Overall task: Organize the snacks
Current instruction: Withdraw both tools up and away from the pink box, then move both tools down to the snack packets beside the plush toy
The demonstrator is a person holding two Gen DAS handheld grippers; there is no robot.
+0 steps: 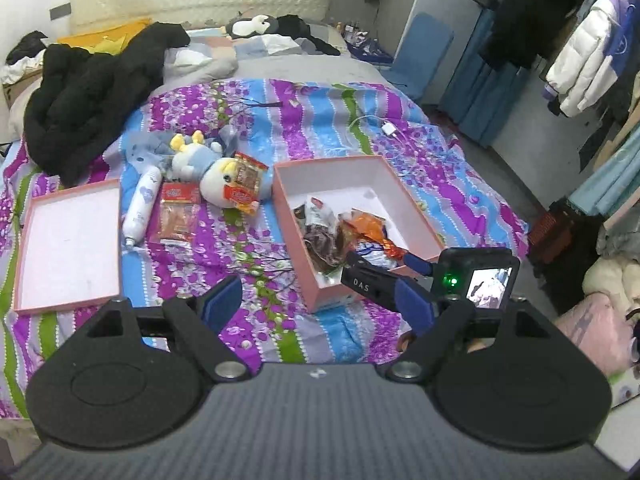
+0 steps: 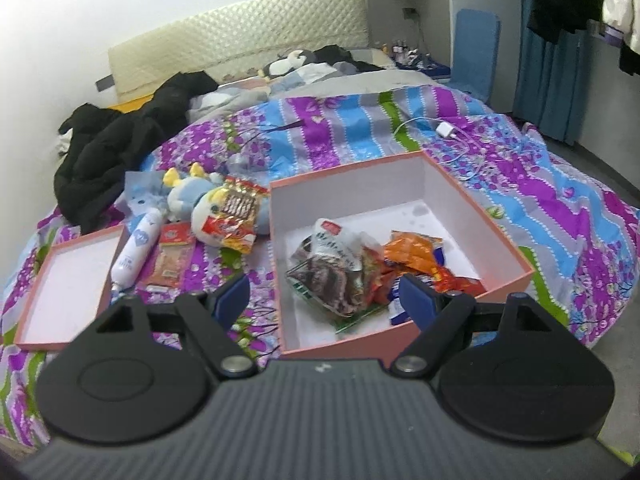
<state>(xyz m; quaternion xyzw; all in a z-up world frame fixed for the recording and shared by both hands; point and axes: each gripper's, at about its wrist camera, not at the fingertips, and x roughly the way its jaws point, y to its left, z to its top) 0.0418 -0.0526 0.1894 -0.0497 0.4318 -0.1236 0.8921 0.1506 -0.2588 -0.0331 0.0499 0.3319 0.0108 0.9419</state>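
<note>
both grippers are hanging wide open and holding nothing: the left gripper (image 1: 320,300) over the bedspread (image 1: 260,240) near the box (image 2: 400,178), the right gripper (image 2: 324,292) at the box's near wall, one finger on each side of it. several snacks are already lying in a heap (image 2: 360,264) in the box. still outside are a flat red packet (image 1: 176,216) on the bedspread, two packets (image 1: 246,182) leaning on the plush toy (image 1: 218,184), and a white tube (image 1: 140,204) beside the lid (image 1: 68,244).

judging from this, the right finger inside the box is risking snagging the heap or shoving the wall as it lifts, tipping the light box. the packets on the toy may be sliding off when nudged, and the soft bedspread may be bunching into a pinch on the flat packet.
</note>
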